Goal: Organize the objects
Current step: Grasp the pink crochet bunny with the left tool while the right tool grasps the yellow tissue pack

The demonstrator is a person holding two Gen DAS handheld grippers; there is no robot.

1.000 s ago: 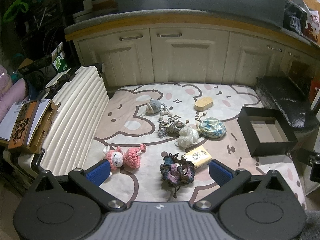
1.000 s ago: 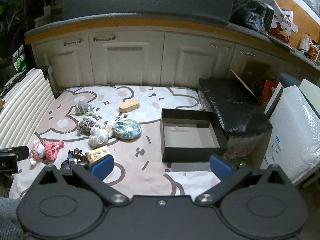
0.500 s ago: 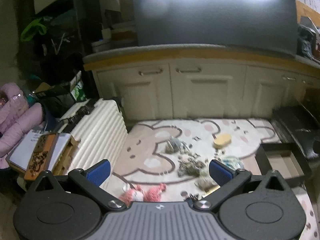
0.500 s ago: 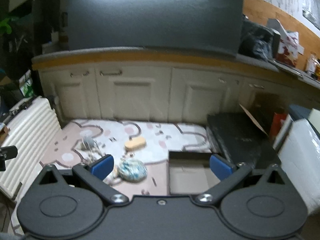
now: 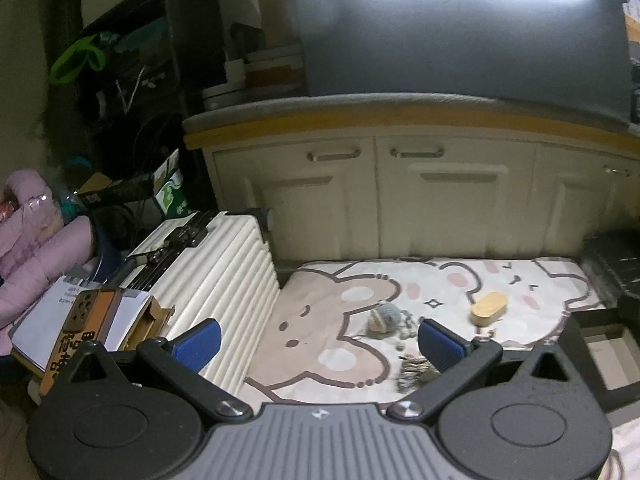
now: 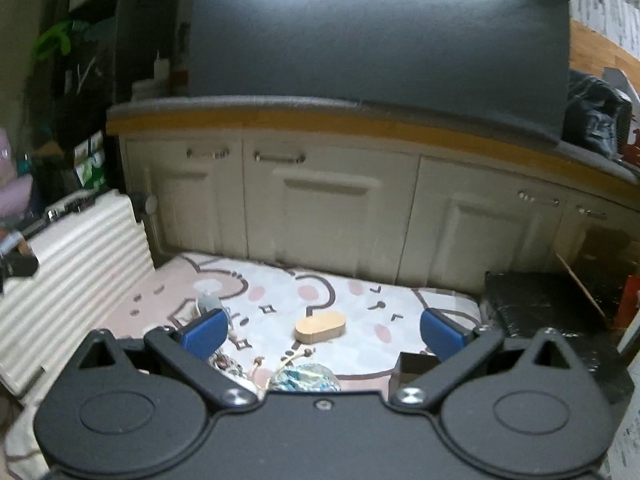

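The wooden oval box (image 6: 320, 326) lies on the bear-print mat (image 6: 340, 300), with the black tray (image 5: 600, 356) off to its right. Your left gripper (image 5: 318, 340) and right gripper (image 6: 322, 330) both gape wide, empty, touching nothing.

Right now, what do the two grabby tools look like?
The left tool has two bright blue ribbed fingertips on black angled arms with silver screws, two round black discs and a grey ridged centre bearing a tiny logo. The right tool looks alike, blue fingertips too, but its centre is plain black. No cables or sleeves show.
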